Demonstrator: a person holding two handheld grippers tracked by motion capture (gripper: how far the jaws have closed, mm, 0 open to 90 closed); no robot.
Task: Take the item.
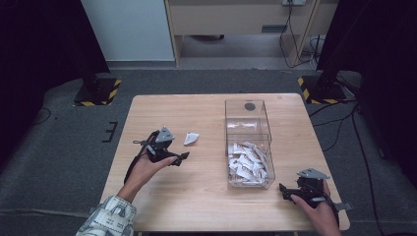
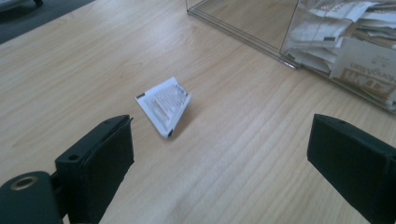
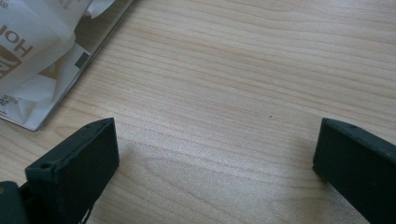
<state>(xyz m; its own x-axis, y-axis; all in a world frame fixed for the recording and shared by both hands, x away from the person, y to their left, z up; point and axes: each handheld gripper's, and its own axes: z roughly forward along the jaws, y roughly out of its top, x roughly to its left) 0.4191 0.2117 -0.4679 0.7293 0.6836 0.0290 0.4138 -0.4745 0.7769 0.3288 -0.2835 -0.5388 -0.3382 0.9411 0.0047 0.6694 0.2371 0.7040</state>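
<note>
A small white sachet (image 1: 191, 138) lies alone on the wooden table (image 1: 196, 187), left of a clear plastic box (image 1: 248, 142). The near half of that box holds several white sachets (image 1: 247, 163); its far half is bare. My left gripper (image 1: 181, 158) sits just below-left of the lone sachet, open, nothing between its jaws. In the left gripper view the sachet (image 2: 163, 105) rests a short way ahead of the open gripper (image 2: 219, 154). My right gripper (image 1: 283, 189) stands open near the table's front right, beside the box's near corner (image 3: 32, 70).
The table's front edge runs close under both hands. Beyond the far edge are grey floor, two stand bases with yellow-black tape (image 1: 98, 92), cables (image 1: 339, 123) and a wooden desk frame (image 1: 236, 24).
</note>
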